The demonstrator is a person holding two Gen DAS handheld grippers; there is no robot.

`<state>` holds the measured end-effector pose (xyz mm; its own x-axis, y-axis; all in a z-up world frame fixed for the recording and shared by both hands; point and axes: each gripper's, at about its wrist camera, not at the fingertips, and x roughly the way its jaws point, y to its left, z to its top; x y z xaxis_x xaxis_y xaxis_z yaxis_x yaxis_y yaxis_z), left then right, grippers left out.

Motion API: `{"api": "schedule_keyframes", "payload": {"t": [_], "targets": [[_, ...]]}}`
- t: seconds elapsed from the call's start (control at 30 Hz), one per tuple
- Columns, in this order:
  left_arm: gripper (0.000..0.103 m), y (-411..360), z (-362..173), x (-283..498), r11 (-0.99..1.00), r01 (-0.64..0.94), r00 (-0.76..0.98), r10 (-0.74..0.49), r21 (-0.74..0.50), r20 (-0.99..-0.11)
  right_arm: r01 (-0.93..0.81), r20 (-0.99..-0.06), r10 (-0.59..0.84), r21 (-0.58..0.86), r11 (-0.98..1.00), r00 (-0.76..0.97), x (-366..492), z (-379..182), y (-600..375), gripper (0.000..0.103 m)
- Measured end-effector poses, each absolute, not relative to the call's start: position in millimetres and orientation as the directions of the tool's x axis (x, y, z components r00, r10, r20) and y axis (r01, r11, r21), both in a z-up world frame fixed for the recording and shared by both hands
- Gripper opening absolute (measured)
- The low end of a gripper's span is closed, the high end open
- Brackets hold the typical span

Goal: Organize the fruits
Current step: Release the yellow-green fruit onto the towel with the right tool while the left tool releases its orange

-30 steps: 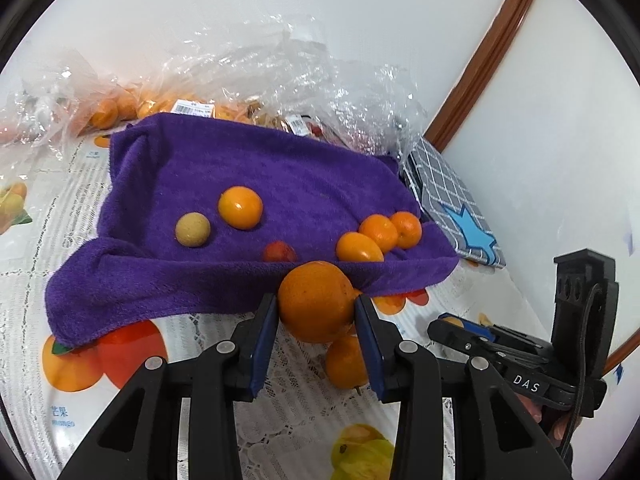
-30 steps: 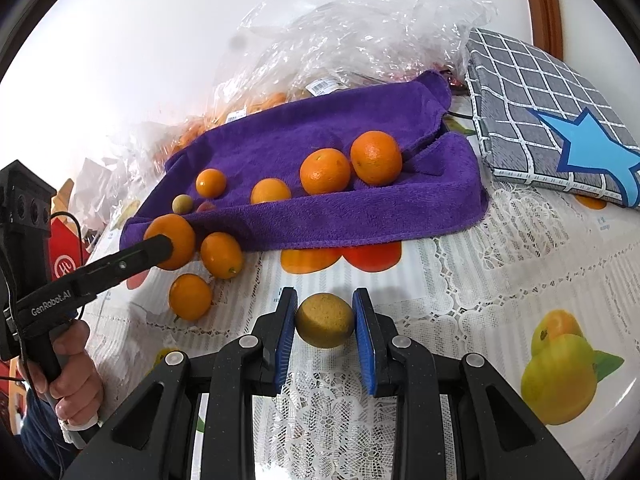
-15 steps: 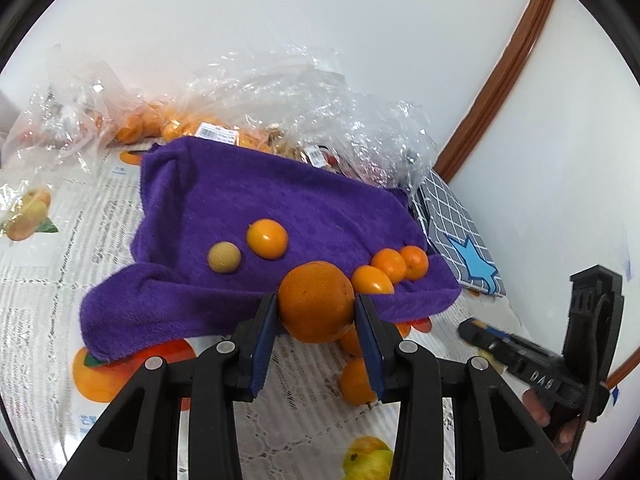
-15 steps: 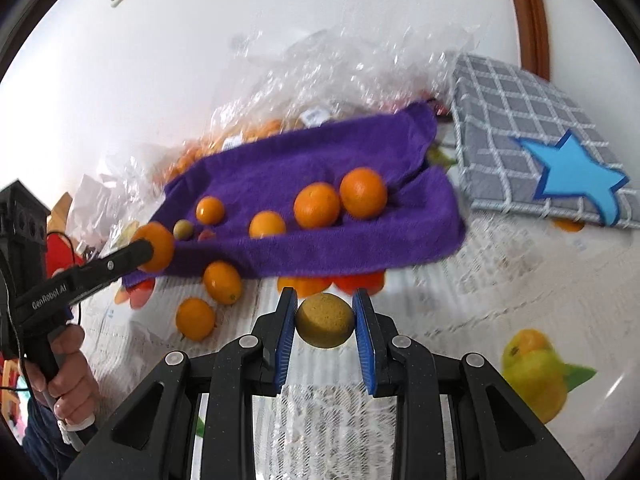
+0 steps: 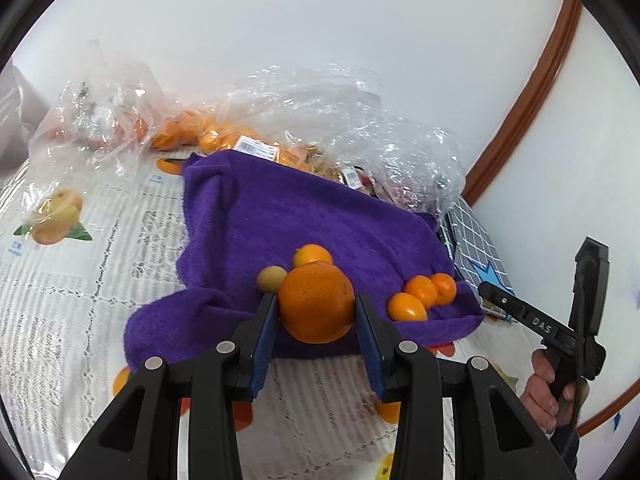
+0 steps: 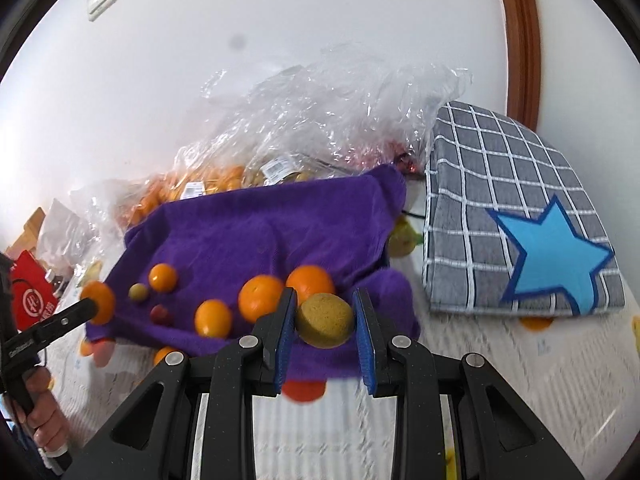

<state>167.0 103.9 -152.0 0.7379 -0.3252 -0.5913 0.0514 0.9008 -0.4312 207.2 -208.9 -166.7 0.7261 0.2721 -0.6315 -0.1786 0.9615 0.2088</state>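
My left claw pinches a large orange low in the centre of its view, over the near edge of the purple towel. My right claw pinches a yellowish-brown fruit. Crinkled plastic bags crowd behind the towel. Only the right view shows the whole grey checked cushion and a small red fruit.

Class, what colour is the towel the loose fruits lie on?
Purple; the towel shows best in the right wrist view.
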Motion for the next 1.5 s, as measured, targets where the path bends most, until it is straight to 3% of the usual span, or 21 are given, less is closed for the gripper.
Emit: {"api": "schedule_keyframes", "payload": {"t": [0.87, 1.27, 1.5], "targets": [[0.037, 119, -138, 207, 0.93, -0.047, 0.752, -0.208, -0.365, -0.626, -0.199, -0.702, 0.254, 0.161, 0.967, 0.666, 231, -200, -201, 0.029], [0.037, 107, -163, 241, 0.936, -0.081, 0.732, -0.178, -0.344, -0.657, -0.199, -0.702, 0.238, 0.139, 0.97, 0.671, 229, -200, -198, 0.029], [0.037, 103, -168, 243, 0.944, -0.071, 0.736, -0.169, -0.323, -0.656, -0.192, -0.682, 0.232, 0.136, 0.972, 0.693, 225, -195, -200, 0.041]]}}
